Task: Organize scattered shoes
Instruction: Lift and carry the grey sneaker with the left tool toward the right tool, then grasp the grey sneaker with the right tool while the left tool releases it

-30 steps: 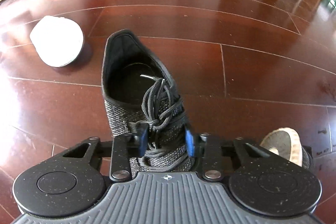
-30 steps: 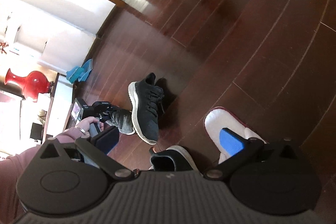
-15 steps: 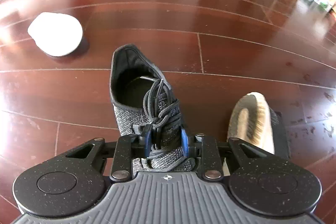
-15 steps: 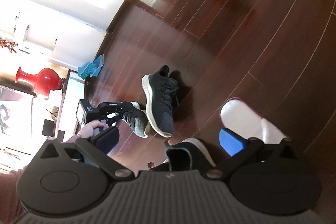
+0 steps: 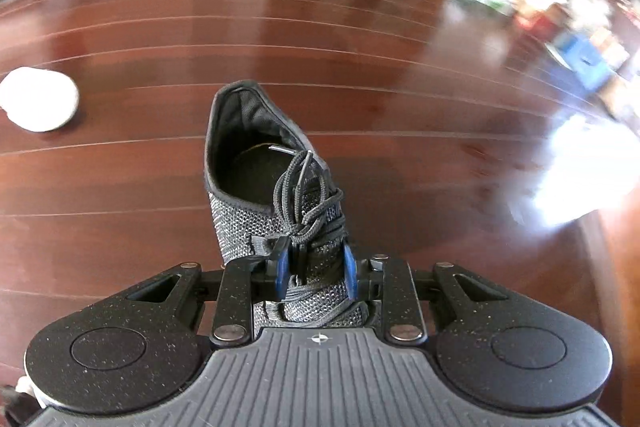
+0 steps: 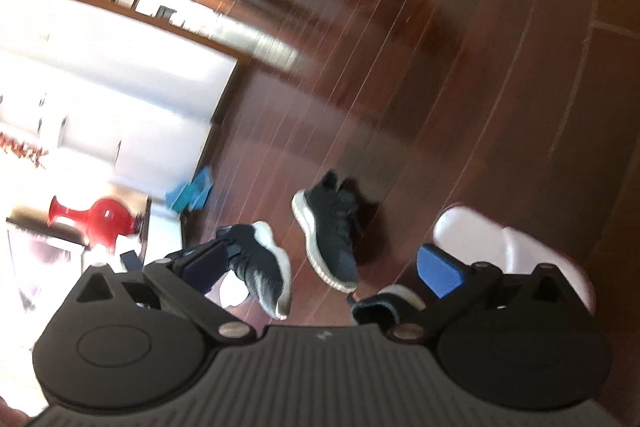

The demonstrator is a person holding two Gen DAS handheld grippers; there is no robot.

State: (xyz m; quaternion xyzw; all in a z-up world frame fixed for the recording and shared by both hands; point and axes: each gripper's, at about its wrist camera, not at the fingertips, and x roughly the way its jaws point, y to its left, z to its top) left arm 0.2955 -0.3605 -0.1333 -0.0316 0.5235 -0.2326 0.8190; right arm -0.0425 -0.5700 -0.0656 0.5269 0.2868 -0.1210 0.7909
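Note:
My left gripper (image 5: 315, 269) is shut on a grey knit sneaker (image 5: 276, 195), its blue pads squeezing the laced front; the heel opening faces away and the shoe hangs above the floor. The right wrist view shows this same sneaker (image 6: 260, 263) in the air beside a black sneaker (image 6: 328, 231) that lies on the floor. My right gripper (image 6: 320, 269) is open, its fingers spread wide. Low between them shows the heel of another black shoe (image 6: 384, 303), untouched by the pads. A white slipper (image 6: 500, 243) lies just behind the blue right pad.
Dark red wooden floorboards (image 5: 400, 107) stretch all around. A white slipper (image 5: 38, 99) lies at the far left of the left wrist view. A blue cloth (image 6: 190, 191) and a red vase (image 6: 96, 219) stand by the white wall. Bright sunlight glares on the floor at the right.
The left gripper has risen with the grey sneaker and swung; the upturned shoe at its right has left the view. In the right wrist view the carried sneaker has moved closer to the black one.

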